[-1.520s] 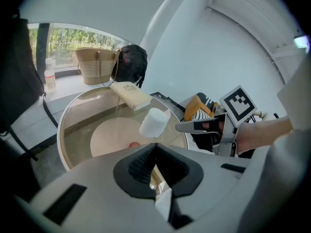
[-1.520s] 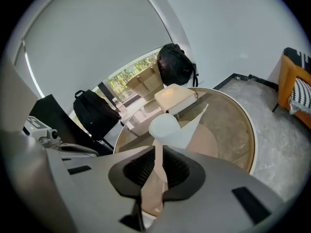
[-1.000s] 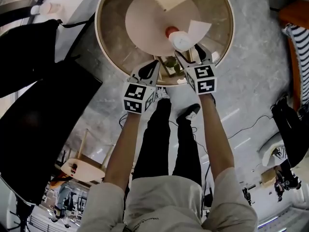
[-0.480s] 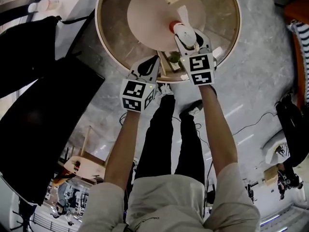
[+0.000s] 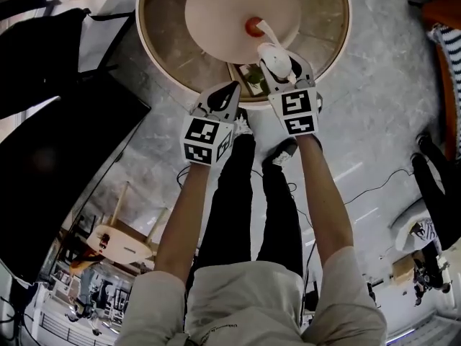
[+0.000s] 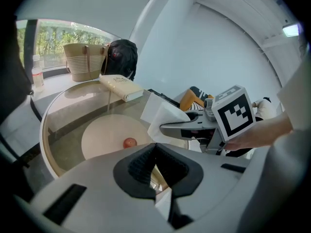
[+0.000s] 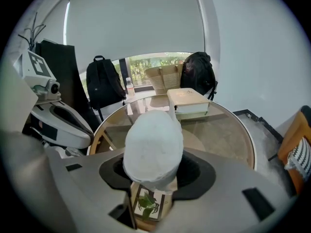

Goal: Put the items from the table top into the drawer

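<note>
Two tools hang at the tabletop's (image 5: 328, 31) near edge. The right tool's (image 7: 153, 173) jaws have just been closing and squeeze a white lump (image 7: 153, 142). The left tool (image 6: 155, 150) is closed on nothing.

Glossy glass table top (image 5: 162, 27); matt, finely rough white bundle (image 7: 153, 147).

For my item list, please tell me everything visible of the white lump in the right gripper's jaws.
The white lump is rounded, matte and soft-looking, with a thin strip pointing away from its far end. The right gripper holds it by its sides, its jaws having just been closing on it, above a wooden drawer by the glass table.
</note>
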{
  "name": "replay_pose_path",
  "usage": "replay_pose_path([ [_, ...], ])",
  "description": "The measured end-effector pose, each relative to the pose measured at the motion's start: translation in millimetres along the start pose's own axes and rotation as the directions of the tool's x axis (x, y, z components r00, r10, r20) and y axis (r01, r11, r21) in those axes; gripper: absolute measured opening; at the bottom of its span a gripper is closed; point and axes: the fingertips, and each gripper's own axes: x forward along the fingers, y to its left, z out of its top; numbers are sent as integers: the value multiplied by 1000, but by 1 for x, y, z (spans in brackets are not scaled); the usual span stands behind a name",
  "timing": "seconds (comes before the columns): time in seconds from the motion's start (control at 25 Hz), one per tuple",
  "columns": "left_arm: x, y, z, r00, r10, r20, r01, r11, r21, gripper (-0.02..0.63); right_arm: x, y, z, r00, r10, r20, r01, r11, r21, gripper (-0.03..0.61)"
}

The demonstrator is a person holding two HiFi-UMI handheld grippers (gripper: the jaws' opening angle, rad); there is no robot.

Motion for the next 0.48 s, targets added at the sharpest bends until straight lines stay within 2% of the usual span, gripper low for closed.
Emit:
replay_pose_path([
  [0.28,-3,-62,-67,1000,18,-18,-18,1000,-7,21,-64,15,-75,1000,16,12,-15,997,-77,219],
  [0.48,1,-113,-110,1000,20,-21,-20,1000,-17,21,-106,25,-136,998,54,-8,-55,995,-84,218],
])
